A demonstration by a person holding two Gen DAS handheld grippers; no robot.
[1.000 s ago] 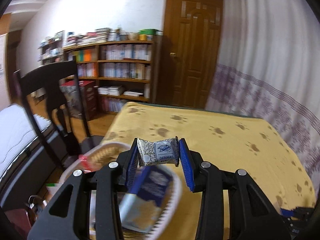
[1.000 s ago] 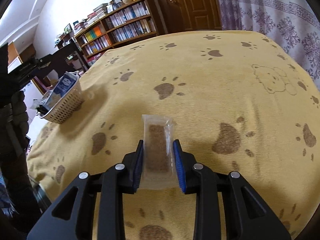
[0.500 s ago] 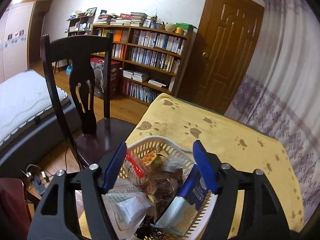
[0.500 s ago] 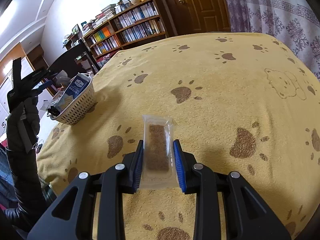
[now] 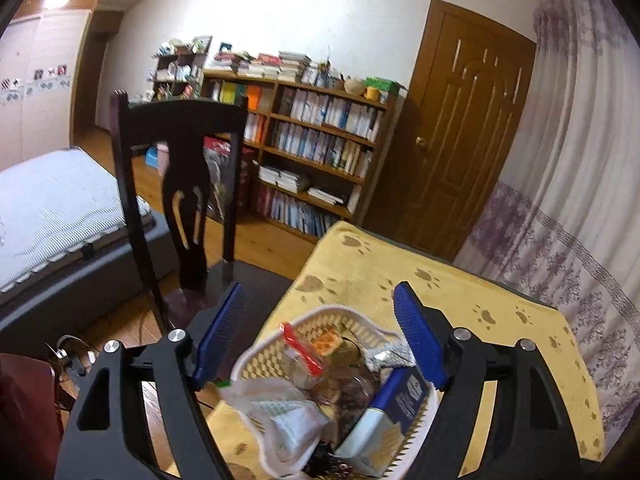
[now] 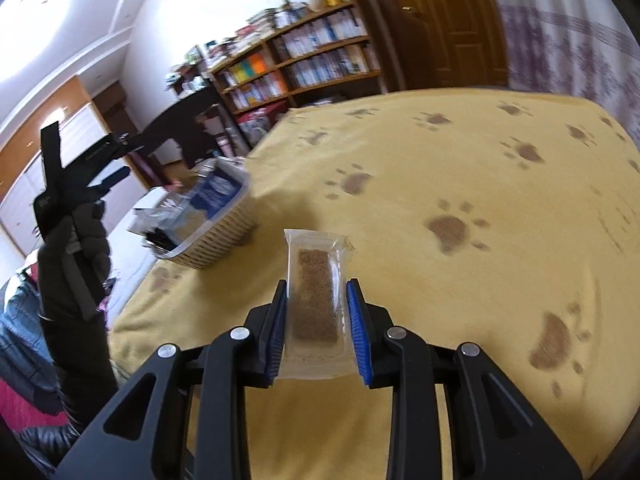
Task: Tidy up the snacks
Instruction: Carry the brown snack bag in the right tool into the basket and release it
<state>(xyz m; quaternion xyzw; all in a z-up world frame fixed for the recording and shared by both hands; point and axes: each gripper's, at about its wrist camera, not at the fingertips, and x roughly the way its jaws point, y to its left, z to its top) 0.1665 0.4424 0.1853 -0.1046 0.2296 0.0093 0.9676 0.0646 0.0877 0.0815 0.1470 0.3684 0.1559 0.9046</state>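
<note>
Holding a snack bar (image 6: 314,292) in the right gripper (image 6: 316,304), left gripper (image 5: 320,336) jaws wide, empty — next, carry it to the basket (image 6: 224,236) mid-left.

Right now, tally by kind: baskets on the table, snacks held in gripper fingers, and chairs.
Baskets: 1, the white basket, full of snacks.
Held snacks: 1, the clear-wrapped bar in the right gripper; the left gripper is open and empty.
Chairs: 1, the dark chair.
Total: 3.
</note>
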